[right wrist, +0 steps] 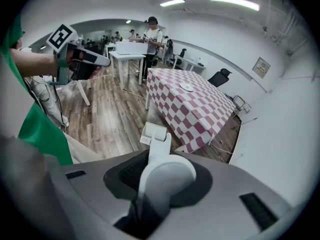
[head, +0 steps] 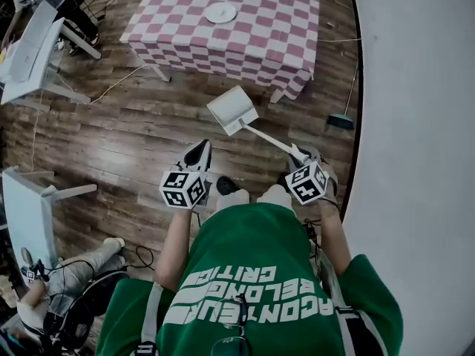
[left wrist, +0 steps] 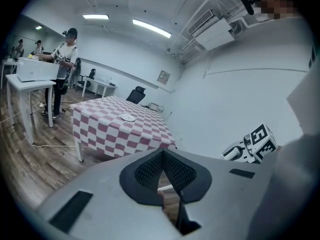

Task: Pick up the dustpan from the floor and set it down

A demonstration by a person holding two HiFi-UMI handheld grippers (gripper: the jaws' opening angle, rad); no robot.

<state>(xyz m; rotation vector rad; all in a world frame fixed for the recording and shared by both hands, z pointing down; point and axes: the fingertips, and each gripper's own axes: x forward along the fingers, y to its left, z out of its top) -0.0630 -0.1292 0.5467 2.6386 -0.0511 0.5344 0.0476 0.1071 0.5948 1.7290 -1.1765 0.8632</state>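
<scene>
As your right gripper [head: 300, 155] is clamping the dustpan handle [head: 267, 139] to carry it ahead, your left gripper [head: 198, 154] is idling, jaws together.

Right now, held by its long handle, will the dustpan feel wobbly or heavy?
Probably light: the dustpan looks like thin plastic. Its weight sits far from the right tool, so it may swing. The handle looks straight, so likely stiff.

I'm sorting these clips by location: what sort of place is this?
Probably an office or lab workroom: white desks, an office chair, and long ceiling lights over a wood floor.
</scene>
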